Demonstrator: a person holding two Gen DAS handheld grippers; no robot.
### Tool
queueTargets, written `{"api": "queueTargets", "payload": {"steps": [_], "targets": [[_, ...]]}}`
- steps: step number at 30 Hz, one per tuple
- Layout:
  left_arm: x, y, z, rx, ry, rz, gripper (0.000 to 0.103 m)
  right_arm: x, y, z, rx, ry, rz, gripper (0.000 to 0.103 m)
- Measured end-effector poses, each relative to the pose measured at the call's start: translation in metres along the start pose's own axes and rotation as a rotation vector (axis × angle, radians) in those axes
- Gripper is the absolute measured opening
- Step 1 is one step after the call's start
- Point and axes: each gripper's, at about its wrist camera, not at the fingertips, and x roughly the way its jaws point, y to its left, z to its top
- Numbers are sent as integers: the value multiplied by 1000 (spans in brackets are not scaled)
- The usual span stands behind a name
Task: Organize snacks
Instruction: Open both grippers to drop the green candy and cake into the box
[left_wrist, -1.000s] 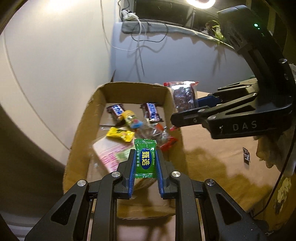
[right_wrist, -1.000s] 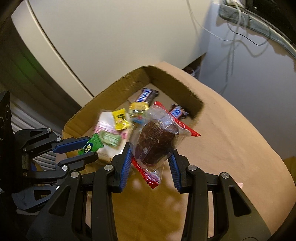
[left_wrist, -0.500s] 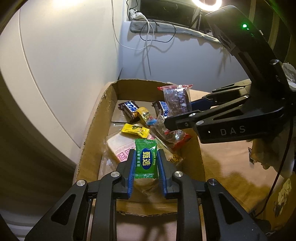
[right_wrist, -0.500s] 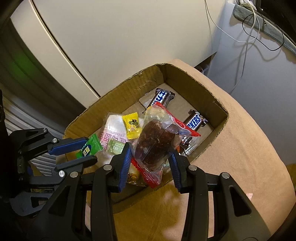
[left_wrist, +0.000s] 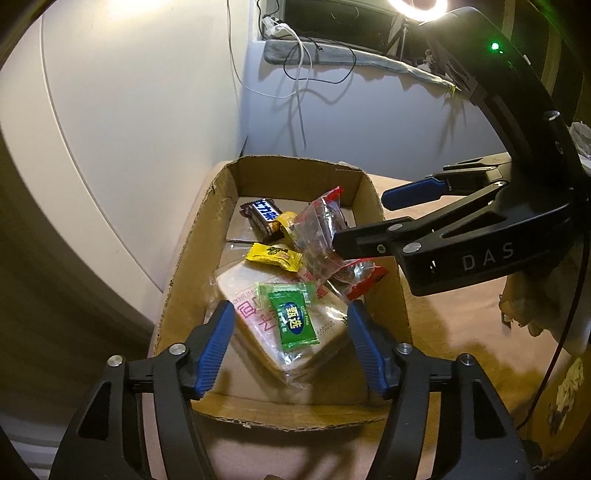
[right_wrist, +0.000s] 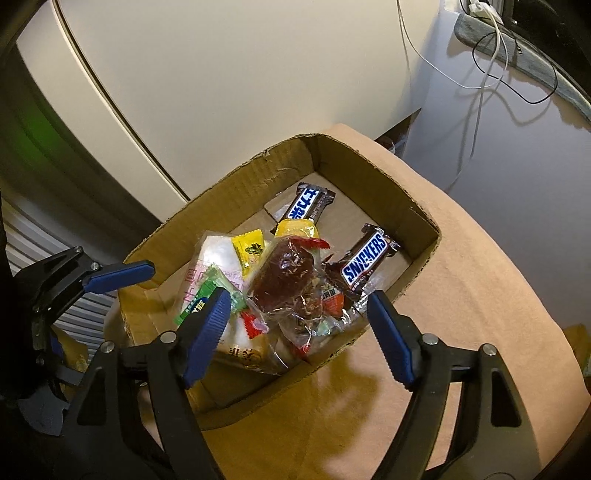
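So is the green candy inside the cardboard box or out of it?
Inside. The green candy lies on the bread packet within the cardboard box walls, clear of the opening left gripper.

A brown cardboard box (left_wrist: 184, 266) holds a green candy (left_wrist: 293, 321), a yellow candy (left_wrist: 273, 255) and a brown bar (right_wrist: 369, 258) lettered blue and white. The clear bag (right_wrist: 288, 280) shows a dark brown cake and red edges. The cloth (right_wrist: 461, 295) under the box is tan.

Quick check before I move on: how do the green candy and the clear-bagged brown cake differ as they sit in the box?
The green candy is small, flat and opaque, lying on the bread packet. The brown cake is bulkier, in a clear wrapper with red ends, resting on the pile beside a Snickers bar. Both lie inside the cardboard box, free of the pads: the left gripper and right gripper are opening.
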Motion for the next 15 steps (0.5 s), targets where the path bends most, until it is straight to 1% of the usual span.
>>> {"api": "queueTargets", "payload": {"steps": [8,15], "targets": [[-5,-8,3,3,-9,2,66,-11,-10,-7,10,4,-32,79],[-7,-39,9,46,-27,-31,66,-42,-45,-29,56,-24,-65,79]]}}
